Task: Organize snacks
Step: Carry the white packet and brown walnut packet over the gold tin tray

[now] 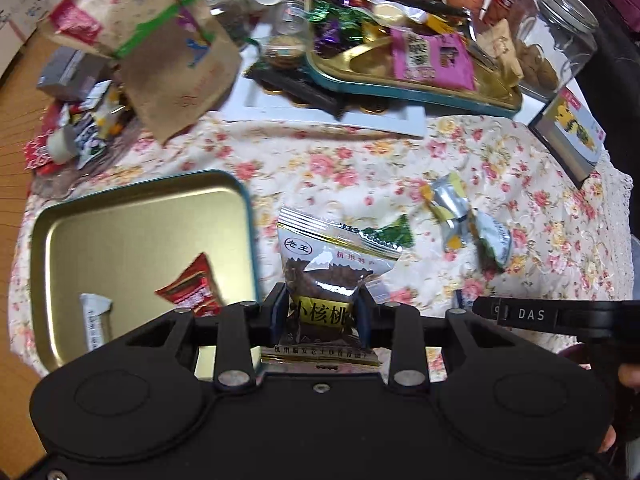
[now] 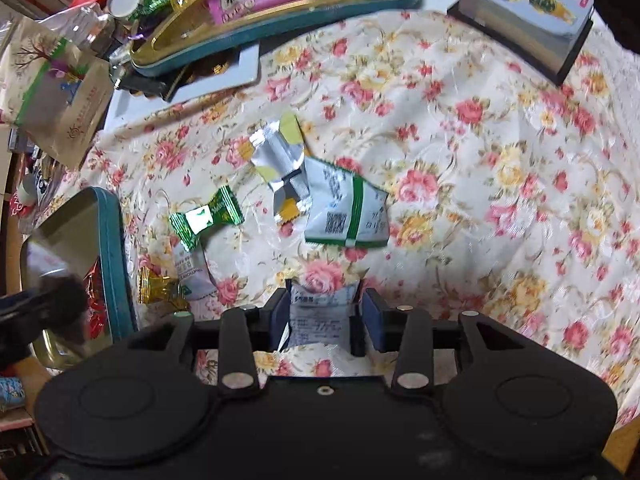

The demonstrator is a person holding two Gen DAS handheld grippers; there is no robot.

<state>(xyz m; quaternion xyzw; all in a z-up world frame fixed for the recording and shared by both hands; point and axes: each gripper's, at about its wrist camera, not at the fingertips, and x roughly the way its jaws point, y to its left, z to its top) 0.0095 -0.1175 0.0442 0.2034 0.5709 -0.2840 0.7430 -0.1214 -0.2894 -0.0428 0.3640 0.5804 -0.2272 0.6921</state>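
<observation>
A bench under a floral tablecloth (image 2: 460,128) carries the scattered snacks, with a gold tin tray (image 1: 132,216) rimmed in teal lying at its left side, and inside that tray rest a red snack packet (image 1: 192,290) and a white wrapped bar (image 1: 95,320), apart from each other. Just right of the tray, the left gripper (image 1: 320,314) is clamped on a walnut snack packet (image 1: 328,264), its pads pressing the packet's lower half while the clear top stands up beyond the fingertips, clear of the cloth. The right gripper (image 2: 324,316) has a white snack packet (image 2: 320,320) between its fingers; the left pad lies against it, but whether the right pad presses it I cannot tell. Ahead of that gripper on the cloth lie a white packet with green stripe (image 2: 348,208), touching a crumpled silver-yellow wrapper (image 2: 280,160), and nearer the tray a green foil candy (image 2: 206,218)
</observation>
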